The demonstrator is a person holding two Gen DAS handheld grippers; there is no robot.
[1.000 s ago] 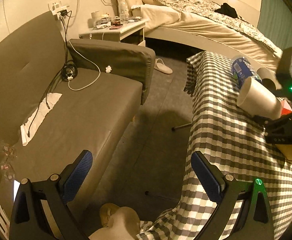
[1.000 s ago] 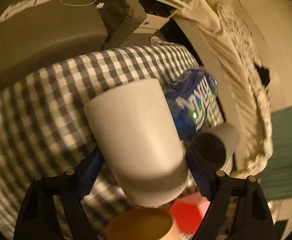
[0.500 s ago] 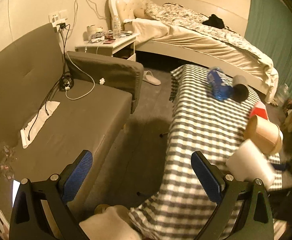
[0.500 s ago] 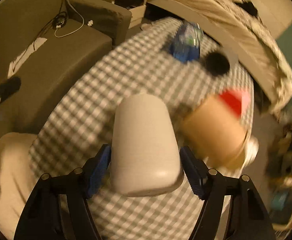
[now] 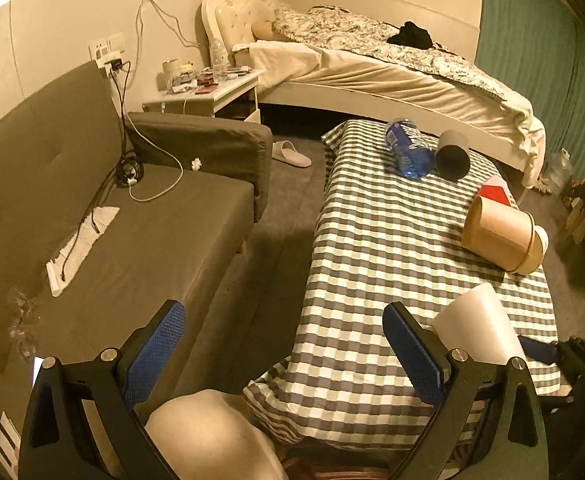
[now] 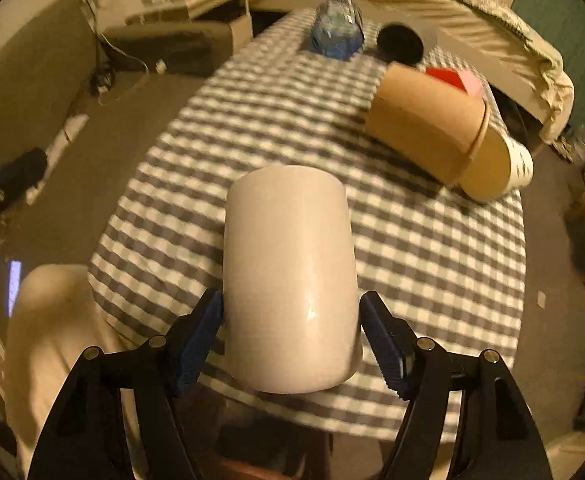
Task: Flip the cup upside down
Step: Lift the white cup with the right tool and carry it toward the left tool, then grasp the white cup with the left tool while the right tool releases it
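A plain white cup [image 6: 290, 276] is clamped between the blue pads of my right gripper [image 6: 292, 332]. It is held above the near end of the checkered table [image 6: 432, 248], its closed base pointing away from the camera. The same cup shows in the left wrist view [image 5: 478, 330], tilted above the table's near right corner. My left gripper [image 5: 284, 356] is open and empty, hanging over the gap between the sofa and the table's near left edge.
On the table lie a brown paper tub on its side [image 5: 500, 236], a red carton [image 5: 494, 192], a grey cup on its side [image 5: 452, 156] and a blue water bottle [image 5: 408, 152]. A grey sofa [image 5: 140, 216] stands left, a bed [image 5: 392, 72] behind.
My right gripper has carried the white cup from the far end of the table back to the near end and turned it. The left gripper's view has swung right.
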